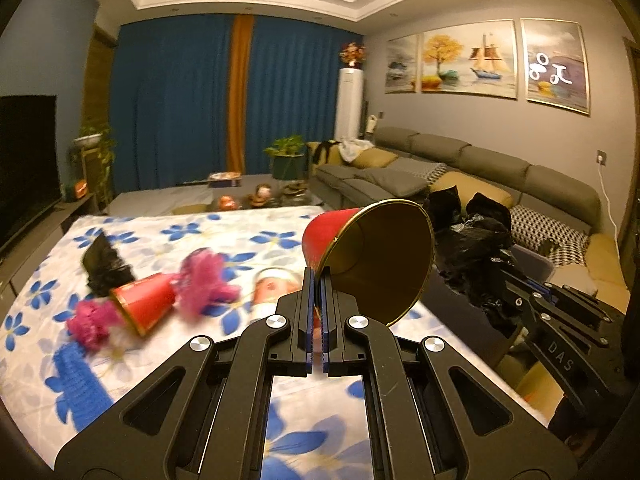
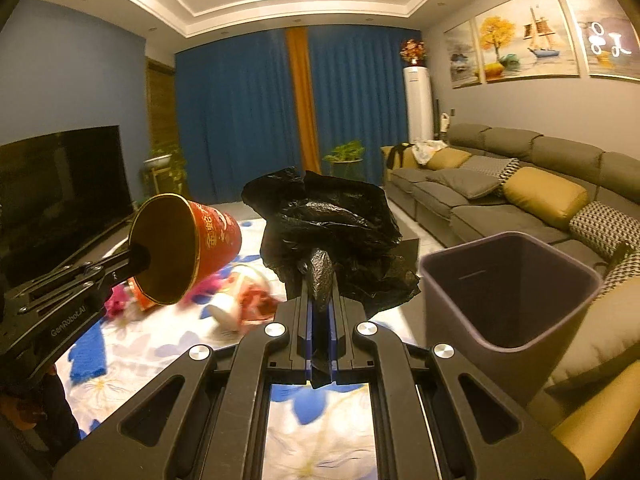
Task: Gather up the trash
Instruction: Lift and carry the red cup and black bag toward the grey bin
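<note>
Two items are in hand, the left gripper (image 1: 317,280) clenched on a red cup's (image 1: 370,256) rim and the right gripper (image 2: 320,284) on a black bag (image 2: 332,220), while the bin (image 2: 508,280) at right looks empty and a second cup (image 1: 144,304) and pink scraps (image 1: 204,284) remain lower left.

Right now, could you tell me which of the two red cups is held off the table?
The red cup pinched at its rim by the left gripper; the other red cup lies on the tablecloth.

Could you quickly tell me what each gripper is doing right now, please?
Left gripper: shut on the rim of the red paper cup.
Right gripper: shut on the black plastic bag.
</note>
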A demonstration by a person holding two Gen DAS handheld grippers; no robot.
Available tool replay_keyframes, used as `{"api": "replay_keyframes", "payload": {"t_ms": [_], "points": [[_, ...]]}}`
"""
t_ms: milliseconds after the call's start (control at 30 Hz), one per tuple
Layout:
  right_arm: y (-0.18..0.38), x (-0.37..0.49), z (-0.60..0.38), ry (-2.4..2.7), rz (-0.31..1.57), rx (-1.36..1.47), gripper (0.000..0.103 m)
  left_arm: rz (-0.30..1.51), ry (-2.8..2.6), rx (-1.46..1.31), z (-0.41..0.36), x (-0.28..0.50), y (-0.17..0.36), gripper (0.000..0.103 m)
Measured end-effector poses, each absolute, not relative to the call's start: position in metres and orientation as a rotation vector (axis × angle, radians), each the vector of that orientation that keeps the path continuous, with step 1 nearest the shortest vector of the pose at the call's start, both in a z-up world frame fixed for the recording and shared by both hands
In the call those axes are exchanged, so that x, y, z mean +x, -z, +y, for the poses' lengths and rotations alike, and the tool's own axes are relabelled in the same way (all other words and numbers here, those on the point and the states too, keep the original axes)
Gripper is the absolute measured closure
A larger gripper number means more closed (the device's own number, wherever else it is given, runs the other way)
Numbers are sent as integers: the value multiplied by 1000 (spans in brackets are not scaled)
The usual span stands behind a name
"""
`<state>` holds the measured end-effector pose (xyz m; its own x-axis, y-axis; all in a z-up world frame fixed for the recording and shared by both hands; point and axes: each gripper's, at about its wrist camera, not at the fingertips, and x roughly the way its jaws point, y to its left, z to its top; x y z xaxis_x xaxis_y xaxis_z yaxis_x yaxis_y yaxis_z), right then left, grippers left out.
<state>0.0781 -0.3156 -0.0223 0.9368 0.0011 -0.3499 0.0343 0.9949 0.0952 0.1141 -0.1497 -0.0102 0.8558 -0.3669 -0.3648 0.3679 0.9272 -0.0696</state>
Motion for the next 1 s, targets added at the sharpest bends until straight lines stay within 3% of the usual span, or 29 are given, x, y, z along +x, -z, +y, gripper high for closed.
{"api": "replay_keyframes", "payload": {"t_ms": [1000], "points": [[28, 84, -452, 357, 284, 197, 96, 359, 700, 35, -338, 164, 21, 101]]}}
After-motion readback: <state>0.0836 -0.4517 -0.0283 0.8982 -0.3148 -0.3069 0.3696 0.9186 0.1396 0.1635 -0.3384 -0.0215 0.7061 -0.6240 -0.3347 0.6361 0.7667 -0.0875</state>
